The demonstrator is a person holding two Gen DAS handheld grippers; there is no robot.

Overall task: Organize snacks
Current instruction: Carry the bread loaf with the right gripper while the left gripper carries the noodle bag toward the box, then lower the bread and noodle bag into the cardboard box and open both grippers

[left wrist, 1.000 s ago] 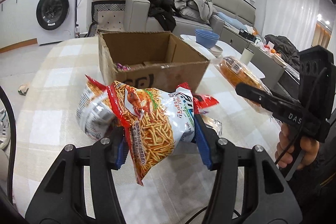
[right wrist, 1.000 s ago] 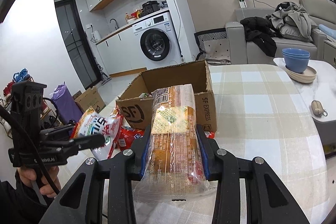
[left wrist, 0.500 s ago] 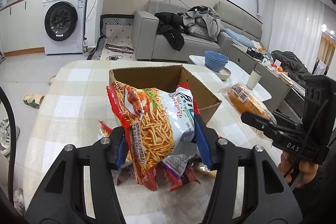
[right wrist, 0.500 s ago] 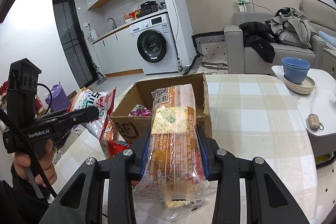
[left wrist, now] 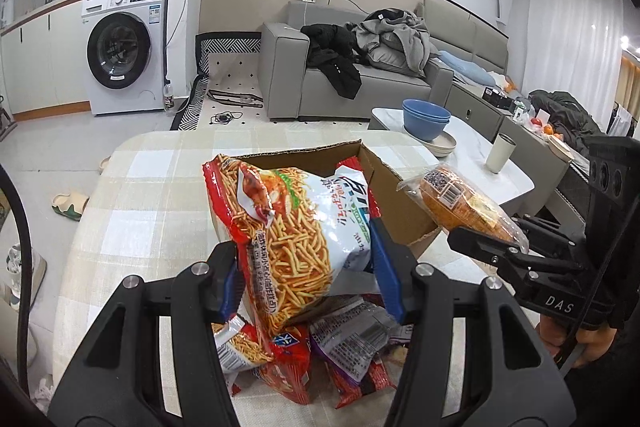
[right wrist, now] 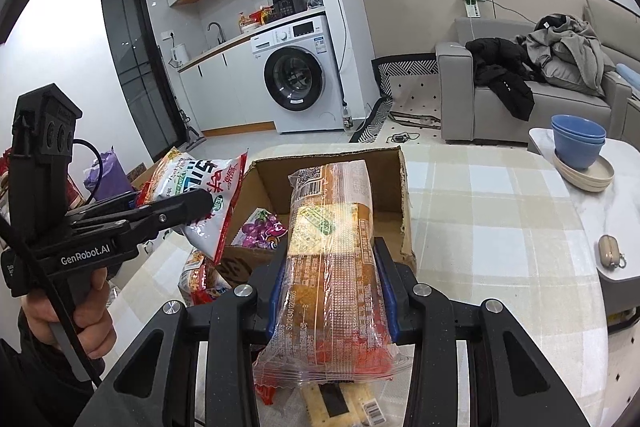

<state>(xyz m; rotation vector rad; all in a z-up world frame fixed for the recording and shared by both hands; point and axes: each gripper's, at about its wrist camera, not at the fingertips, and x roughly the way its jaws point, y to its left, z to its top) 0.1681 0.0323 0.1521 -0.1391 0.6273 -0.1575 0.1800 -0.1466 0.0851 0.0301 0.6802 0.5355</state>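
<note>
above the checked table (left wrist: pixel 132 211), left gripper (left wrist: pixel 308 267) clamped on a noodle bag (left wrist: pixel 288 227), lifted in front of the open box (right wrist: pixel 332 179). right gripper (right wrist: pixel 332 291) clamped on a clear cake pack (right wrist: pixel 332 259), held over the box's near edge. more snack packets (left wrist: pixel 320 351) heaped on the table below.

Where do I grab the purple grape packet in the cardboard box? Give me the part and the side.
Come straight down through the open top: the cardboard box walls shut off every side. The purple grape packet lies low by the near wall, so probably pinch its exposed edge facing the box's middle.
</note>
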